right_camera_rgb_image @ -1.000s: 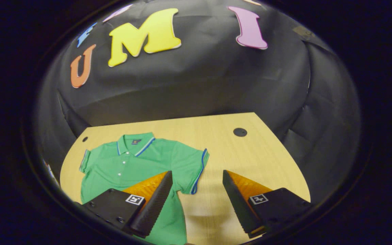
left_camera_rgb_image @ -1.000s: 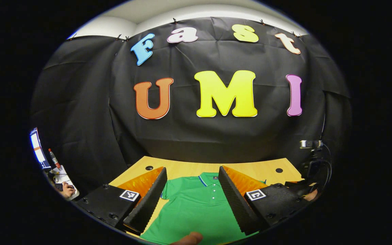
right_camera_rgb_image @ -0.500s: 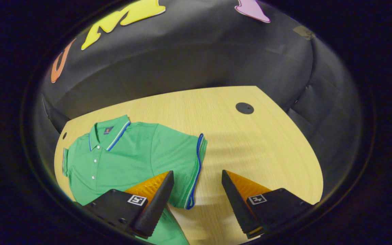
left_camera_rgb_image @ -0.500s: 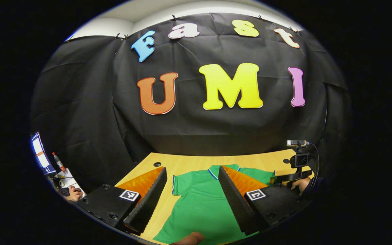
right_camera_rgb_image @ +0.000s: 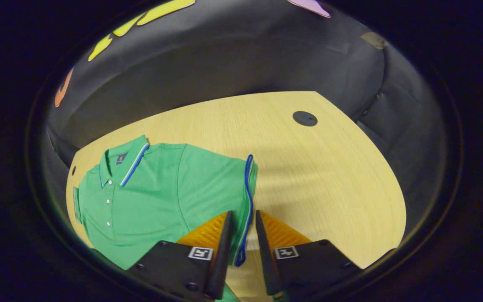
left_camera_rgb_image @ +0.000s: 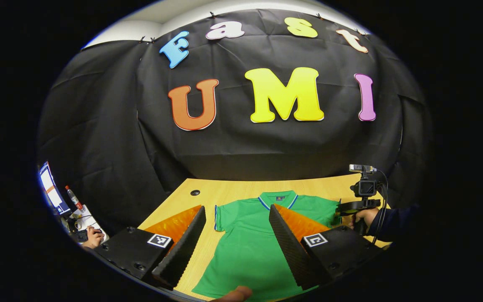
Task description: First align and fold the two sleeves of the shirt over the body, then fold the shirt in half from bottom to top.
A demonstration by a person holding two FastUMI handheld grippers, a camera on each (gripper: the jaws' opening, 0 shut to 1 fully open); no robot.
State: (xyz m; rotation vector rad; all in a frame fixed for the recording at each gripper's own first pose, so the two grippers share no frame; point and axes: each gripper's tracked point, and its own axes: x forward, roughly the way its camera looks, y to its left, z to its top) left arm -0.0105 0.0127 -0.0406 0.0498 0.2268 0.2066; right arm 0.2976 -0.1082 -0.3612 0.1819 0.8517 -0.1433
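Pale wooden counter [right_camera_rgb_image: 308, 167] carries a green polo shirt [right_camera_rgb_image: 162, 188]; right tool [right_camera_rgb_image: 241, 235] nearly closed around its blue-trimmed sleeve [right_camera_rgb_image: 243, 197], left tool [left_camera_rgb_image: 235, 235] wide open, empty, above the shirt.

A light wood table [right_camera_rgb_image: 317, 176] has a round black hole cover [right_camera_rgb_image: 305, 118] at 1 o'clock. A lit screen [left_camera_rgb_image: 49, 187] and a small bottle [left_camera_rgb_image: 73, 198] sit at 8 o'clock.

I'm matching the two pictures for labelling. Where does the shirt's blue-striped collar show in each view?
Left gripper view: the collar sits at centre, just above the tip of one finger.
Right gripper view: the collar sits at left, at the shirt's far end.
Shared landmark: the green shirt on the wooden table.
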